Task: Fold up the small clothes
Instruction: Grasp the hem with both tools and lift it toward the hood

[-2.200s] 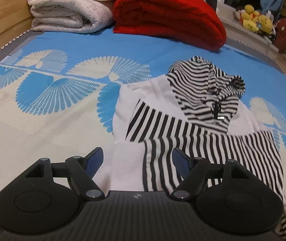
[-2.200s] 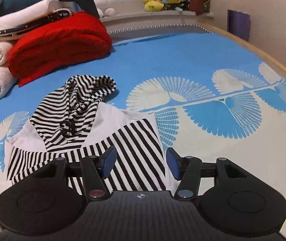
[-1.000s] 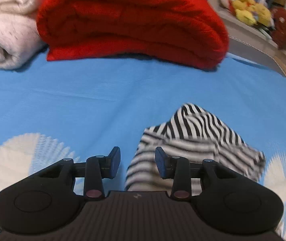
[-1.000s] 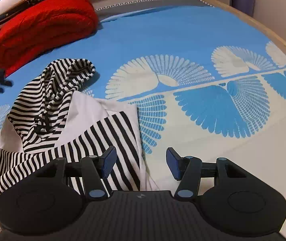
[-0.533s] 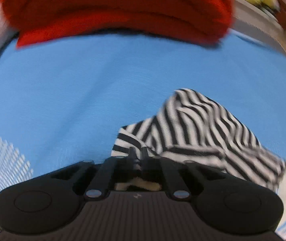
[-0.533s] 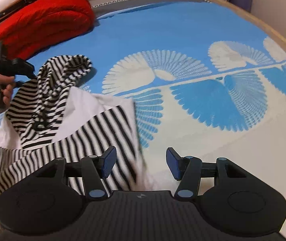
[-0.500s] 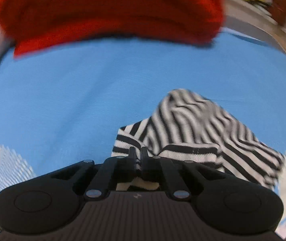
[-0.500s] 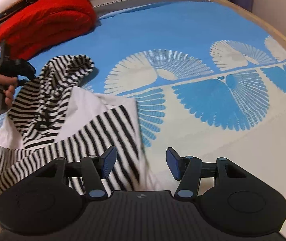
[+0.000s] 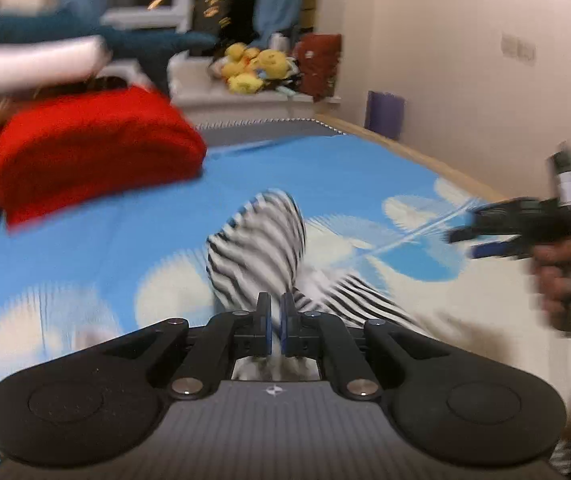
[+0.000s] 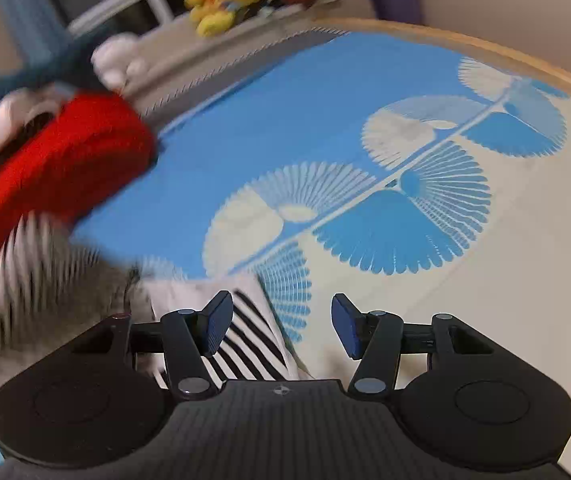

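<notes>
Up close in the left wrist view, the left gripper point(image 9: 275, 312) has its fingers pressed nearly together, pinching a fold of the striped hooded top point(image 9: 257, 248). Black-and-white striped cloth rises in a blurred hump just beyond the fingertips, and more of it shows between the finger bases, so the pinch sits at the edge of the hood part. The rest of the garment trails off to the right, lying on the bed point(image 9: 85, 248), whose cover is blue with pale fan-shaped prints.

Further right in that view, the right gripper point(image 9: 481, 242) is held in the person's right hand point(image 9: 565, 276) above the bed, apart from the garment. Its own camera shows its fingers spread wide with nothing between them; the left finger hangs over a striped and white corner of the top, and whether it touches the cloth cannot be told. The hood area at the left of that view is smeared by motion.

Beyond the garment, a folded red blanket point(image 9: 89, 152) lies on the bed toward the far left, well apart from the top. Pale bedding point(image 9: 33, 64) is stacked over it, too blurred to make out. Yellow plush toys point(image 9: 253, 68) sit on the ledge by the window, and a purple object point(image 9: 385, 114) leans against the wall at the far corner of the bed.
</notes>
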`<state>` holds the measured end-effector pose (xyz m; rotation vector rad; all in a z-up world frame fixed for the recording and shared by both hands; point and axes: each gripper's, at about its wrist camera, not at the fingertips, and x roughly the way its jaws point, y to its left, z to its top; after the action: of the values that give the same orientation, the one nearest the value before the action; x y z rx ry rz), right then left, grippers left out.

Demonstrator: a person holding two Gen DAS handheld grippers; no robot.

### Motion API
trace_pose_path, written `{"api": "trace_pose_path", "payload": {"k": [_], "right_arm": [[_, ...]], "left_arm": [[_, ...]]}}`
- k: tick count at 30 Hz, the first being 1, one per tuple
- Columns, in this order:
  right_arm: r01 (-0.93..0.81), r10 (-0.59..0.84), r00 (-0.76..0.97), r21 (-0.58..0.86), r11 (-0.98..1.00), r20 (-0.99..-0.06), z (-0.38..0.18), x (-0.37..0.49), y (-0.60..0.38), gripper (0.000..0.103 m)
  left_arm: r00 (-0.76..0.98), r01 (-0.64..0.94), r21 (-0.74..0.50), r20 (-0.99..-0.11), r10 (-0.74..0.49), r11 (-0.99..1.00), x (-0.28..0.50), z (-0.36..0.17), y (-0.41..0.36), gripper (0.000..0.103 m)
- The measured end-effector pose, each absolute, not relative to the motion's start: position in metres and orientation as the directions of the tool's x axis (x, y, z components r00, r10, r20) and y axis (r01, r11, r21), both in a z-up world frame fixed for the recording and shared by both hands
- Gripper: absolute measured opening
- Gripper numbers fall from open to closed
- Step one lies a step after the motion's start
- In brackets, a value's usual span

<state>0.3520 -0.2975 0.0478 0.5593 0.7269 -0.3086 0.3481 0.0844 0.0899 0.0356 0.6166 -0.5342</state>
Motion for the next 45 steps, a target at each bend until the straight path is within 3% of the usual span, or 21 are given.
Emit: {"api": "trace_pose_path", "payload": {"k": [1,2,4,7,10,12,16,22,24,26,28,30,31,37,40,42,45], "right_arm": [[0.46,-0.074,0.717,0.39,0.798,-0.693,0.05,0.349,-0.298,0.057],[0.461,-0.065,0.724,0.412,0.786,-0.686,0.052,0.346,-0.298,0.057],[0.439,-0.04,0.743,0.441,0.782,-0.669,0.055,0.343,-0.294,0.057],[0.393,0.007,0.748,0.451,0.801,-0.664,0.05,0.345,-0.283,0.057],[0.345,0.086,0.733,0.477,0.808,-0.675,0.038,0.349,-0.271,0.057],[0.319,0.173,0.694,0.513,0.797,-0.699,0.024,0.358,-0.262,0.057],[0.31,0.306,0.61,0.576,0.756,-0.731,-0.004,0.377,-0.238,0.057],[0.289,0.384,0.54,0.593,0.752,-0.75,-0.032,0.405,-0.199,0.057],[0.28,0.4,0.519,0.593,0.755,-0.755,-0.039,0.411,-0.189,0.057],[0.265,0.409,0.503,0.586,0.766,-0.761,-0.044,0.416,-0.18,0.056],[0.244,0.412,0.494,0.578,0.779,-0.765,-0.045,0.418,-0.173,0.045],[0.209,0.431,0.51,0.593,0.777,-0.744,-0.042,0.417,-0.171,0.003],[0.195,0.439,0.528,0.607,0.771,-0.727,-0.038,0.417,-0.172,0.002],[0.021,0.481,0.766,0.765,0.644,-0.426,0.022,0.376,-0.212,0.001],[-0.106,0.526,0.804,0.805,0.584,-0.276,0.046,0.345,-0.23,0.001],[-0.103,0.564,0.754,0.787,0.608,-0.337,0.045,0.329,-0.228,0.001],[0.039,0.519,0.457,0.599,0.8,-0.722,0.004,0.322,-0.205,0.001]], "left_arm": [[0.694,0.443,-0.179,-0.553,-0.462,0.879,0.334,0.096,0.095,0.015],[0.713,0.389,-0.237,-0.535,-0.454,0.89,0.322,0.101,0.104,0.03],[0.76,0.265,-0.369,-0.489,-0.428,0.891,0.309,0.104,0.124,0.045],[0.778,0.074,-0.48,-0.52,-0.352,0.874,0.314,0.081,0.141,0.047],[0.642,-0.197,-0.515,-0.711,-0.287,0.834,0.34,0.023,0.149,0.047],[0.548,-0.321,-0.508,-0.788,-0.281,0.799,0.35,-0.01,0.154,0.047],[0.451,-0.491,-0.563,-0.817,-0.359,0.664,0.359,-0.057,0.167,0.046],[0.408,-0.483,-0.583,-0.81,-0.422,0.653,0.36,-0.068,0.158,0.046],[0.372,-0.488,-0.562,-0.826,-0.423,0.668,0.368,-0.073,0.148,0.04],[0.349,-0.498,-0.559,-0.829,-0.437,0.662,0.366,-0.078,0.148,0.008],[0.352,-0.478,-0.552,-0.833,-0.427,0.683,0.373,-0.08,0.142,0.001],[0.401,-0.442,-0.548,-0.829,-0.39,0.711,0.378,-0.071,0.144,0.001],[0.433,-0.428,-0.552,-0.82,-0.374,0.716,0.38,-0.066,0.146,0.001],[0.724,-0.281,-0.631,-0.634,-0.271,0.723,0.386,-0.012,0.162,0.001],[0.795,-0.229,-0.675,-0.545,-0.265,0.702,0.378,0.001,0.169,0.001],[0.784,-0.239,-0.683,-0.555,-0.278,0.69,0.376,-0.003,0.172,0.001],[0.621,-0.33,-0.613,-0.714,-0.324,0.718,0.386,-0.027,0.17,0.003]]}}
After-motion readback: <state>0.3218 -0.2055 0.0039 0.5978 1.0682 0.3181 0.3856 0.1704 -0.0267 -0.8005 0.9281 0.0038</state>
